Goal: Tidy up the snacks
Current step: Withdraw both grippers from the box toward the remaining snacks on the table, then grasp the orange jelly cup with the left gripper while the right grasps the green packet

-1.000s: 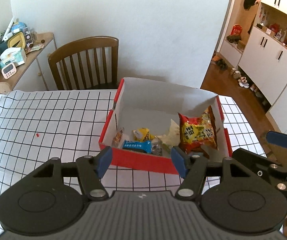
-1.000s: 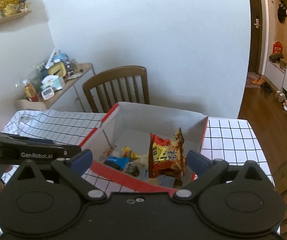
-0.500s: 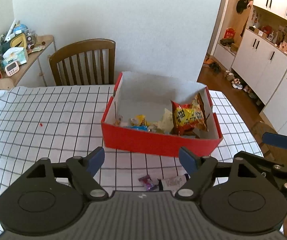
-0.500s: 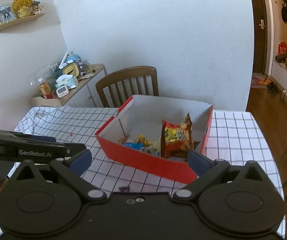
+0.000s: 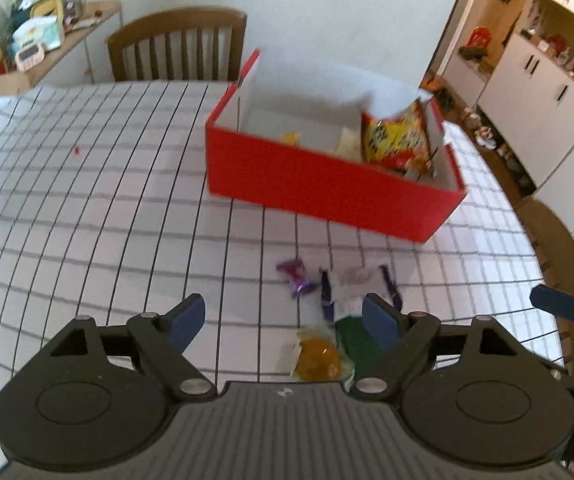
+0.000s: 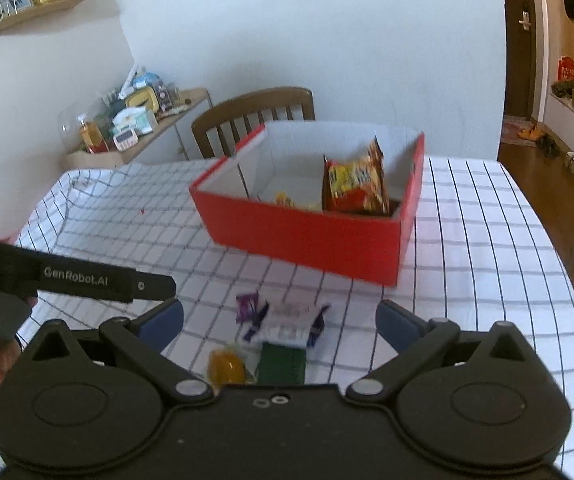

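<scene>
Both grippers hang above the near edge of the counter (image 5: pixel 87 208), which is covered in a white cloth with a black grid. The left gripper (image 5: pixel 283 320) has its jaws set wide apart and holds nothing; the right gripper (image 6: pixel 279 318) likewise stands with jaws wide apart and empty. A red box (image 6: pixel 307 236) with a white interior sits on the counter ahead of both, open at the top. Inside it, a red and yellow snack bag (image 6: pixel 353 188) leans upright toward the right side, with a small yellow packet (image 6: pixel 285 199) lying low on the box floor to its left. Four loose items lie on the cloth between the box and the grippers: a purple wrapped candy (image 5: pixel 296 278), a white packet with dark blue ends (image 5: pixel 353 286) just beside it, a green packet (image 6: pixel 281 364) nearer the grippers, and an orange jelly cup (image 5: pixel 317 364) touching the green packet's left side. A wooden chair (image 5: pixel 179 46) stands behind the counter.
</scene>
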`<act>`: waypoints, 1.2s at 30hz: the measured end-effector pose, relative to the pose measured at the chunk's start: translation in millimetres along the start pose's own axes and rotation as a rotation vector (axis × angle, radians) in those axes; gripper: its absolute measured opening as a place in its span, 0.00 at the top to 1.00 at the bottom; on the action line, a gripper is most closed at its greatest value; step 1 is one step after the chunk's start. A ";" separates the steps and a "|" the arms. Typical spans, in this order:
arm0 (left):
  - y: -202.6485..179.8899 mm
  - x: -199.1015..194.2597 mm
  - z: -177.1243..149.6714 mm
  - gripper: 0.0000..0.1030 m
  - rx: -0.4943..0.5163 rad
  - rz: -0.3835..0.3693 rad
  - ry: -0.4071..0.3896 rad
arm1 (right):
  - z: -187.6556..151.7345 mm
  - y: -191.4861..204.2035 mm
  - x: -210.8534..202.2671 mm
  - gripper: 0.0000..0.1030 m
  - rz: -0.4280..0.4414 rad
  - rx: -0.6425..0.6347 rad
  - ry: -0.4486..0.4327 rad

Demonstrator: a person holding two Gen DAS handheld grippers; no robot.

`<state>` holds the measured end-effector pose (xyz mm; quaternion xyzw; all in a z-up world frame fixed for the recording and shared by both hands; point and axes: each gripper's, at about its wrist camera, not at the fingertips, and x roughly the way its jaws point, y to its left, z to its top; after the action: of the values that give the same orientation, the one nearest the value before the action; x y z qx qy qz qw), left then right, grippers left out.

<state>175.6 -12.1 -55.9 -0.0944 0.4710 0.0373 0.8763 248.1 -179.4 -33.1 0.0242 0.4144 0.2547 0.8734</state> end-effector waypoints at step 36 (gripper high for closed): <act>-10.7 95.2 -38.4 0.24 -0.141 0.054 0.219 | -71.3 17.8 95.8 0.21 -0.062 -0.174 0.269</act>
<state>198.5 -32.5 -154.4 -0.1467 0.5625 0.0836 0.8094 238.5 -131.4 -143.5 -0.0987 0.5046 0.2634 0.8163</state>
